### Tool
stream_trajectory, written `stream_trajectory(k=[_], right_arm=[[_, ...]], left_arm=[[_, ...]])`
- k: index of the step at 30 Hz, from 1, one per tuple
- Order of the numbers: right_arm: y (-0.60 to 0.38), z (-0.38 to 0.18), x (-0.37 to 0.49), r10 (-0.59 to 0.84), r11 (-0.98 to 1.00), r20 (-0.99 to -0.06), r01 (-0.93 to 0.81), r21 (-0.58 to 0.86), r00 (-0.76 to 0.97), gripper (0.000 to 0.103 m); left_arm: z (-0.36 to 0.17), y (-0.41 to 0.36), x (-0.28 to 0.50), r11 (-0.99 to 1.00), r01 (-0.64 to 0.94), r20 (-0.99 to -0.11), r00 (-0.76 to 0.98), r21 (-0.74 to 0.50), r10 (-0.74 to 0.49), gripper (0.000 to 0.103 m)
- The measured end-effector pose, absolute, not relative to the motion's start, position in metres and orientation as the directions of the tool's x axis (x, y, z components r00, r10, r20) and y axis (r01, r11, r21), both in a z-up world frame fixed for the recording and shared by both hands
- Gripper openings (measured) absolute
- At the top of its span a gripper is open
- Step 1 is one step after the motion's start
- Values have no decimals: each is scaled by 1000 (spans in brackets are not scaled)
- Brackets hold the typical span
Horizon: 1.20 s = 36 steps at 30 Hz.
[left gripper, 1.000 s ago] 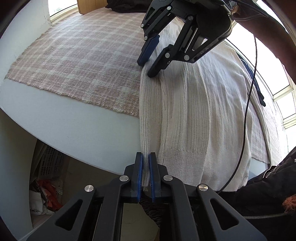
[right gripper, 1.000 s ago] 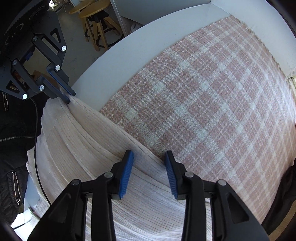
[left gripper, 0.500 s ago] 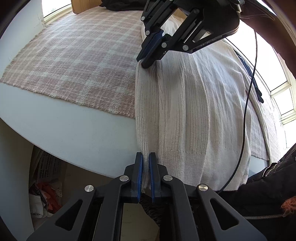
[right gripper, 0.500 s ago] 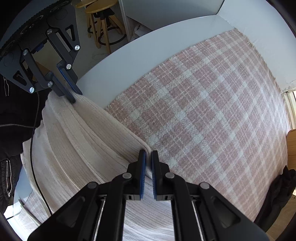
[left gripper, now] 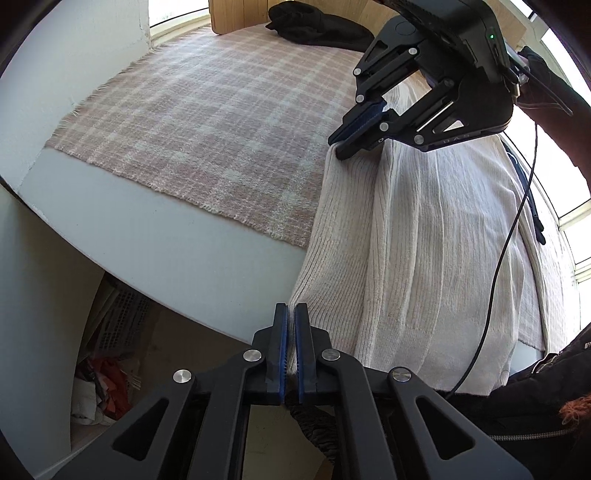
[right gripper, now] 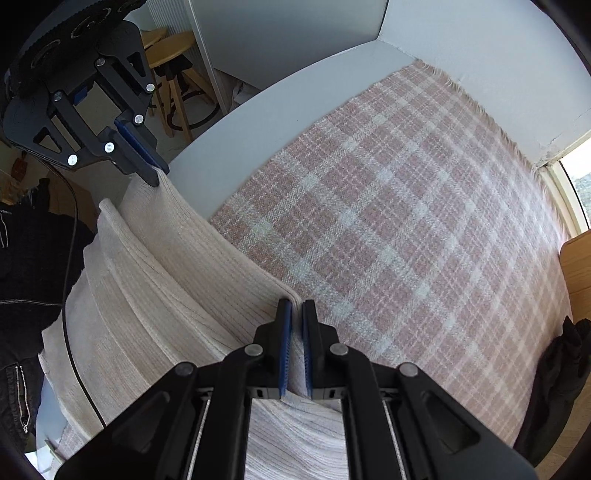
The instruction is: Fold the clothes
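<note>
Left wrist view: my left gripper (left gripper: 290, 314) pinches the ribbed cream sweater's (left gripper: 413, 236) near edge.
Right wrist view: my right gripper (right gripper: 294, 310) pinches its far edge, over the plaid blanket (right gripper: 406, 221).

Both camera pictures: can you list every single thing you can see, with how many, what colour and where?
sweater: one, cream ribbed knit, on the blanket, one edge pinched up at both ends
blanket: one, pink and white check, spread on the table
table: one, pale grey, under the blanket
dark cloth: one, black, far end of the blanket
stools: two, wooden, on the floor past the table
basket: one, pale, under the table
cable: one, black, hanging over the sweater
left tongs: black, blue pads, shut on the sweater's near edge
right tongs: same look, shut on the edge farther along
</note>
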State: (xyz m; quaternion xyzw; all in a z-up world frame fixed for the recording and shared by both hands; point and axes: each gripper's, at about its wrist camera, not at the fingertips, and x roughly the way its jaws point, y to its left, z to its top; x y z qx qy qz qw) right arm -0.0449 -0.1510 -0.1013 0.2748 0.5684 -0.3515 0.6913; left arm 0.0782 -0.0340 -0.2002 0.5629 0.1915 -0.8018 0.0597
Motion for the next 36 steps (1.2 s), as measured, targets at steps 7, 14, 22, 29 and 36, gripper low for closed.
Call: stream_trajectory(k=[7,14,22,29,36], right_arm=[[-169,-75,-59,-242,511,-964,859,-27,114,9],[-107,-24,-188,-244,385,-968,922,-33,68,21],[-87,-75,-179,-87,476,-994,879,18,68,23],[-110,-89,-194,-103,412,-992,911,30,79,20],[-82,-75,-187,-119,497,-991,868,-4,64,27]], left_arm=[[-198,-34,89,-937,316,-953,-298,-150,52,10],[-169,-8,86,-947,243,-925,-362,-211,113,17],[-191,18,41,-952,170,-925,-329,-254,188,18],[-199,20,8,-955,172,-931,-320,-242,178,34],[-208,26,36,-953,173,-946,-257,-249,200,34]])
